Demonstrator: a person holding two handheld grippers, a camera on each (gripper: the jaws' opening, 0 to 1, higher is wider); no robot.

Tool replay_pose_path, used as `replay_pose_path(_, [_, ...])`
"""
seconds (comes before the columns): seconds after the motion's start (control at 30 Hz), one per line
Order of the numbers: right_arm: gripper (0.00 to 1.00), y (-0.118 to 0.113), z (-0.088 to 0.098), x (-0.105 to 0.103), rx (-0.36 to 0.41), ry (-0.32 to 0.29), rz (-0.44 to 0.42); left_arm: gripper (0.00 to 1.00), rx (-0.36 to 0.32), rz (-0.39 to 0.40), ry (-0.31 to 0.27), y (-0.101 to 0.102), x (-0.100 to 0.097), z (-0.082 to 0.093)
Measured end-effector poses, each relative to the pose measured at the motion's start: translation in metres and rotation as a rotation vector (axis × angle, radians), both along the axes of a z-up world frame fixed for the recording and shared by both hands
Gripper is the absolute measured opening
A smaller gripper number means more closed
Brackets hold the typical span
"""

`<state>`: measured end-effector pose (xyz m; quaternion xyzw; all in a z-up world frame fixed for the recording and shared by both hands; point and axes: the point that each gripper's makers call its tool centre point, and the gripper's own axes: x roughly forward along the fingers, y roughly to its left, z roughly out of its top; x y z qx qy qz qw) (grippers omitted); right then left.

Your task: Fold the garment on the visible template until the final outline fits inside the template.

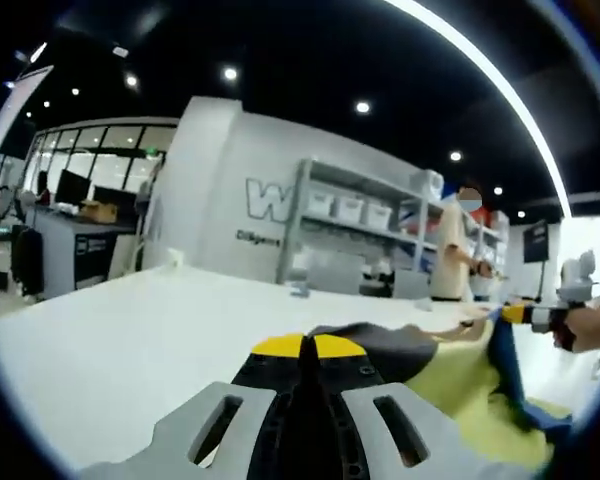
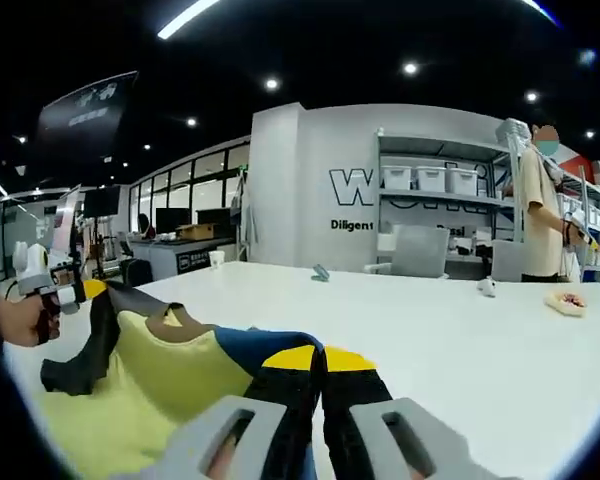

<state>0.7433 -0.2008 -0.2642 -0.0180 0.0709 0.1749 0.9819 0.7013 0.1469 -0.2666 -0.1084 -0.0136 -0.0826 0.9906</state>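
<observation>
Garment, yellow with dark and blue trim, lifted off white tabletop, stretched between both tongs. Left tongs pressed together on dark edge; right tongs pinching blue edge. Template not discernible. Advice: keep tension even, lower slowly, align edges before release.

Blk fingers, yellow tips, grey housings.
</observation>
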Motion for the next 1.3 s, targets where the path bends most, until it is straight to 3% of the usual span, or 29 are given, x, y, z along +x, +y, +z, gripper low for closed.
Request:
replay_pose_path(0.13, [0.0, 0.001, -0.012, 0.015, 0.008, 0.025, -0.01, 0.0, 0.013, 0.002, 0.007, -0.004, 0.013, -0.007])
replay_pose_path(0.27, [0.0, 0.002, -0.039, 0.032, -0.025, 0.075, -0.023, 0.0, -0.004, 0.003, 0.053, -0.003, 0.026, -0.03])
replay_pose_path(0.33, [0.0, 0.005, -0.044, 0.03, 0.0, 0.088, -0.012, 0.01, -0.02, 0.013, 0.099, -0.002, 0.024, -0.043])
replay_pose_path(0.47, [0.06, 0.004, -0.052, 0.027, 0.022, 0.104, -0.021, 0.13, -0.006, 0.016, 0.118, -0.001, 0.015, -0.048])
replay_pose_path(0.67, [0.11, 0.007, -0.052, 0.007, -0.004, 0.105, 0.021, 0.2, 0.001, 0.0, 0.111, 0.002, -0.002, -0.04])
replay_pose_path(0.87, [0.12, 0.001, -0.052, -0.013, -0.016, 0.108, 0.021, 0.35, -0.008, -0.023, 0.112, -0.004, -0.02, -0.037])
replay_pose_path(1.17, [0.12, -0.016, -0.045, -0.078, -0.034, 0.087, 0.018, 0.44, 0.023, -0.079, 0.106, -0.025, -0.077, -0.021])
replay_pose_path(1.3, [0.13, -0.023, -0.045, -0.123, -0.052, 0.091, 0.011, 0.46, 0.035, -0.111, 0.12, -0.032, -0.109, -0.024])
